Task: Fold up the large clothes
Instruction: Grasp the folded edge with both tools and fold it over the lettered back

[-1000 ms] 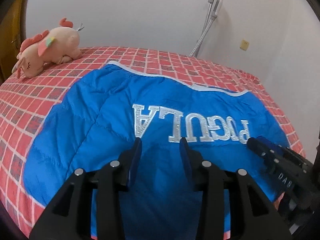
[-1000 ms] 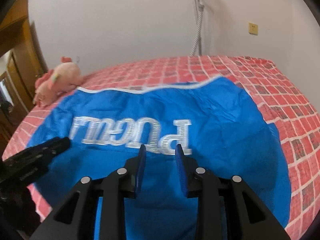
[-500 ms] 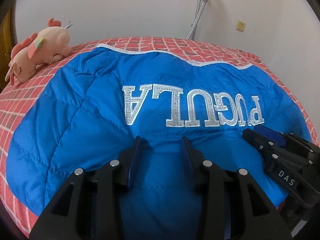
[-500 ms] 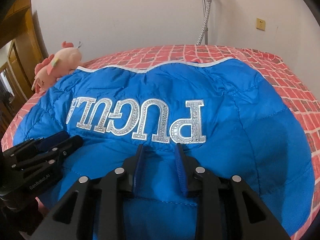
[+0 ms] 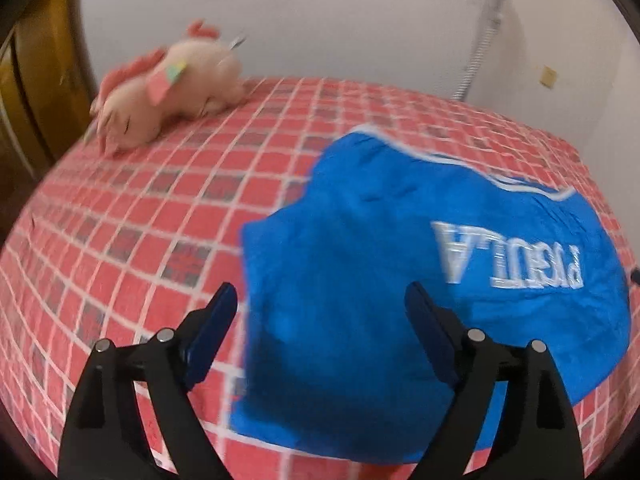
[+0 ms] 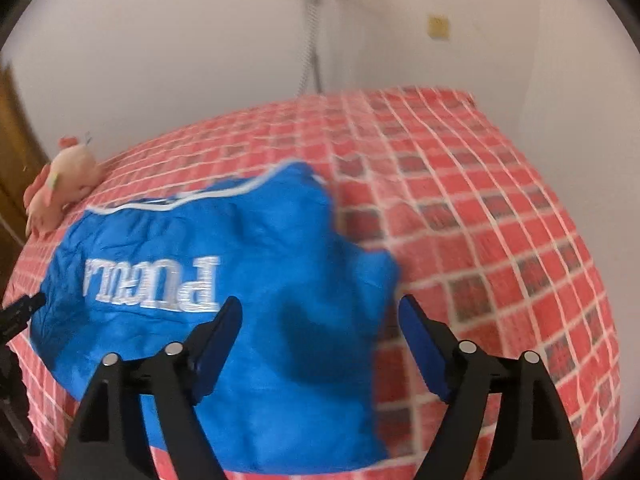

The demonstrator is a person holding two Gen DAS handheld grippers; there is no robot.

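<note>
A blue padded jacket (image 5: pixel 360 264) with silver letters lies flat on the bed, back side up; it also shows in the right wrist view (image 6: pixel 248 280). My left gripper (image 5: pixel 322 304) is open and empty above the jacket's left edge. My right gripper (image 6: pixel 320 316) is open and empty above the jacket's right edge. The tip of the left gripper shows at the left edge of the right wrist view (image 6: pixel 20 308).
The bed has a red checked cover (image 5: pixel 132 240). A pink plush toy (image 5: pixel 168 88) lies at the bed's far left corner. A white wall stands behind the bed, with a metal hose (image 6: pixel 312 40) hanging on it. A wooden door (image 5: pixel 28 80) is at the left.
Both grippers have opened wide and let go of the jacket. They have pulled back and swung apart, the left toward the jacket's left edge and the right toward its right edge.
</note>
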